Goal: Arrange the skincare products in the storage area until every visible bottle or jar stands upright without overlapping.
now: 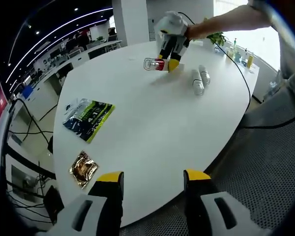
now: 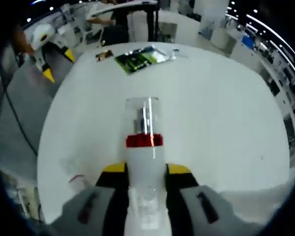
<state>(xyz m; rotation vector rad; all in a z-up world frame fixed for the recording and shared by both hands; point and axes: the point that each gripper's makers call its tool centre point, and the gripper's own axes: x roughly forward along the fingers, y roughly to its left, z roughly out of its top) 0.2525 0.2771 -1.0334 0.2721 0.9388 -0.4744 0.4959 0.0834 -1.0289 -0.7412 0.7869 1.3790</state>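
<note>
A white bottle with a red band and clear cap [image 2: 144,147] lies lengthwise between my right gripper's [image 2: 145,169] yellow-tipped jaws, which are shut on it. From the left gripper view that bottle [image 1: 155,64] is held low over the far side of the white table [image 1: 152,128] by the right gripper [image 1: 168,58]. Two white bottles [image 1: 199,80] lie on their sides just right of it. My left gripper [image 1: 153,178] hovers open at the table's near edge, holding nothing. It shows at the upper left of the right gripper view [image 2: 56,63].
A green and black packet [image 1: 88,118] and a small gold sachet [image 1: 83,168] lie on the table's left part. Small bottles and a plant [image 1: 236,49] stand at the far right edge. A black cable [image 1: 238,73] runs along the table's right rim. Desks stand beyond.
</note>
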